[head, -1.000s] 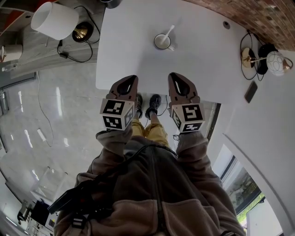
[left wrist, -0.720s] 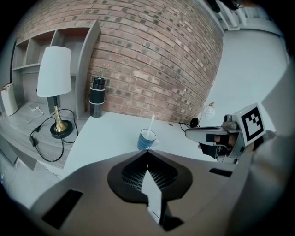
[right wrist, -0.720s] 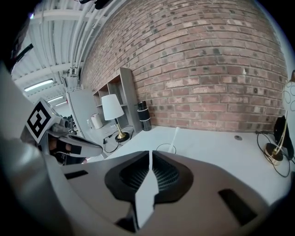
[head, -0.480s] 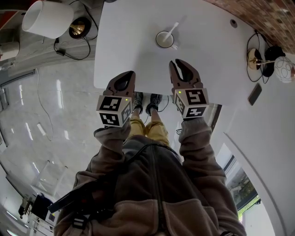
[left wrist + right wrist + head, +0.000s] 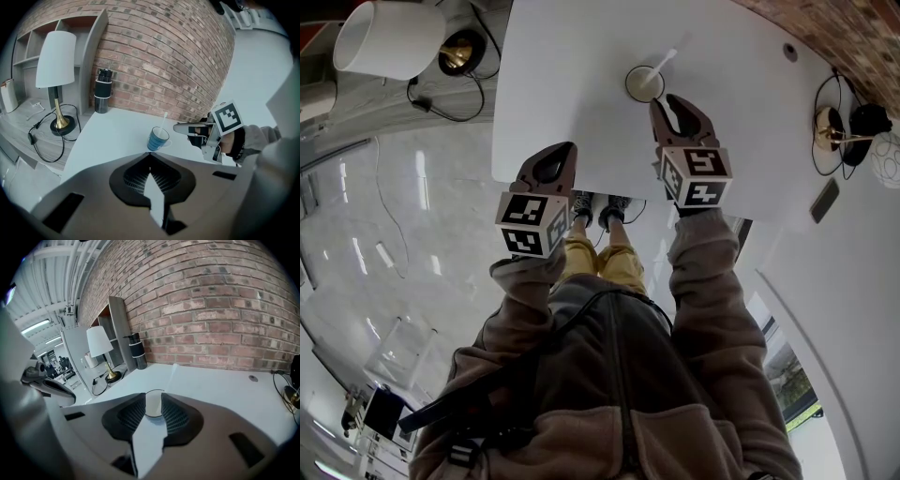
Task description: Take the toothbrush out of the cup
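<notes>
A blue-striped cup (image 5: 639, 84) (image 5: 158, 139) stands on the white table (image 5: 562, 75) with a white toothbrush (image 5: 664, 64) (image 5: 163, 123) leaning out of it to the right. My right gripper (image 5: 673, 105) (image 5: 153, 397) is open, close in front of the cup, a little to its right. In the right gripper view the cup (image 5: 153, 405) shows through the gap between the jaws, with the toothbrush (image 5: 172, 373) rising above them. My left gripper (image 5: 558, 155) (image 5: 150, 155) is shut and holds nothing, back at the table's near edge.
A white-shaded lamp (image 5: 389, 37) (image 5: 56, 61) with its cable stands left of the table. A black flask (image 5: 101, 90) (image 5: 137, 351) sits at the table's far end by the brick wall. Another lamp (image 5: 839, 122) and a phone (image 5: 823, 199) lie to the right.
My right gripper has moved forward over the table to the cup, and its jaws have opened. My left gripper has stayed at the table edge, shut.
</notes>
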Available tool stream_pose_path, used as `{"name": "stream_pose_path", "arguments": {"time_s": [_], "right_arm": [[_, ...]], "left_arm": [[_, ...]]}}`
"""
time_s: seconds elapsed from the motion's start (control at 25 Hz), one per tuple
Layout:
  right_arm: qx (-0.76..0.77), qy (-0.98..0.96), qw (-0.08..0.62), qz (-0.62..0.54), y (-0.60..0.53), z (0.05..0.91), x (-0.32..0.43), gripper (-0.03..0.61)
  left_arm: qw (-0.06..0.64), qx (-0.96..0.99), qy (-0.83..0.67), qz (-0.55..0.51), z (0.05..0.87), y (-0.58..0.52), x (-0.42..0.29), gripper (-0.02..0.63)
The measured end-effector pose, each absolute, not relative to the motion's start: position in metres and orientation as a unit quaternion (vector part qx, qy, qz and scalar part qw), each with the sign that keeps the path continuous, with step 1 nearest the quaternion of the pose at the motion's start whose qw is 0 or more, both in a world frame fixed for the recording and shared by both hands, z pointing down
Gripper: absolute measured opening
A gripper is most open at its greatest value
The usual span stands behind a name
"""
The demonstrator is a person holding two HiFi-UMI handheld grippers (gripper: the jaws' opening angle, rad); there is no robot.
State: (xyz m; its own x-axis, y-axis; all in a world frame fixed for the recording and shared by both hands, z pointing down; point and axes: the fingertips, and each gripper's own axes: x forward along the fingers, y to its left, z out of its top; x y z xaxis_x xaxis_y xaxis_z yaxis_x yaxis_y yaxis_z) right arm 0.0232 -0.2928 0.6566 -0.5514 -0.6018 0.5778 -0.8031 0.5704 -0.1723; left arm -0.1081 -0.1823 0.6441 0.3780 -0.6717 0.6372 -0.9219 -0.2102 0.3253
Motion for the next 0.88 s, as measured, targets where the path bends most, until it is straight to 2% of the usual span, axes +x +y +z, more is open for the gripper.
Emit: {"name": "stream_pose_path", "arguments": {"time_s": [0.88], "right_arm": [[0.442,-0.829,0.235,0.247,-0.354,0.699,0.014,0.086]], "left_arm": [[0.371,0.744,-0.524,0.184,0.665,-0.169,-0.124,0.005]]}}
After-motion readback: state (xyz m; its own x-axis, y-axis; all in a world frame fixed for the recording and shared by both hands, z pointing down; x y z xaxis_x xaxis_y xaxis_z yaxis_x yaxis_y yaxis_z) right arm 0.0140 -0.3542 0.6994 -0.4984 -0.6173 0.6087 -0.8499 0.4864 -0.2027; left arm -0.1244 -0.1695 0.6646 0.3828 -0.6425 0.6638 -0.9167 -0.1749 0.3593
